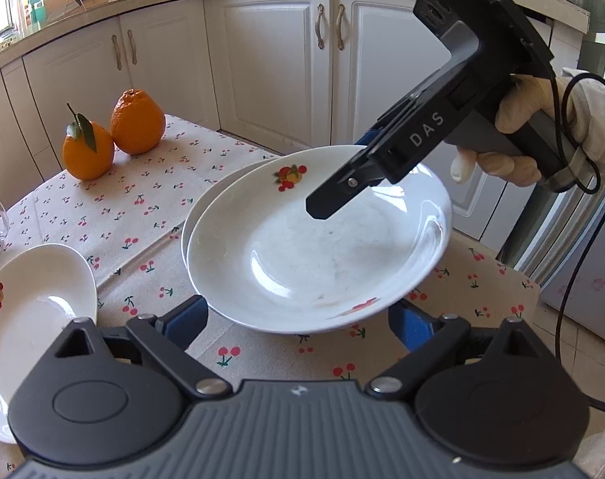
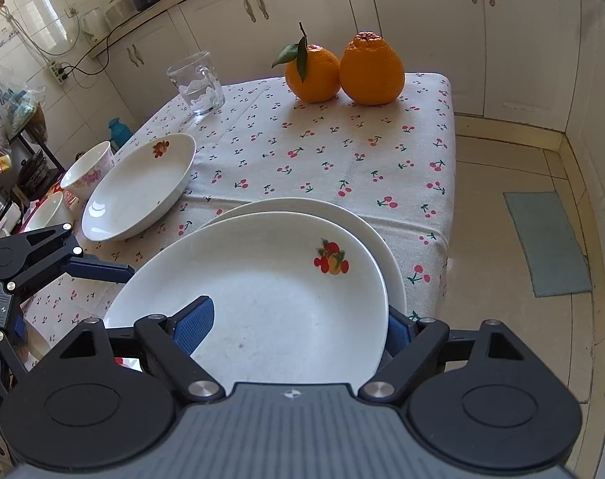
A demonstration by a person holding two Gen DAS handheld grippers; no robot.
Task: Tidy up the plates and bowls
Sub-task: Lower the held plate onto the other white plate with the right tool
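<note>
Three plates (image 2: 254,303), two bowls (image 2: 88,169), two oranges (image 2: 372,70), one glass mug (image 2: 196,84)

plates (image 2: 262,279): white, red-yellow fruit motif | tablecloth (image 2: 322,151): beige, red cherries | oranges (image 2: 342,72): orange | bowl (image 2: 88,169): white, apparently pink-flowered

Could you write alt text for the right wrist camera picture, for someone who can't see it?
A hand-held gripper straddles the near rim of a white fruit-print plate, stacked on another plate on a cherry-print tablecloth. Behind stand two oranges, a glass mug and a third plate.
</note>
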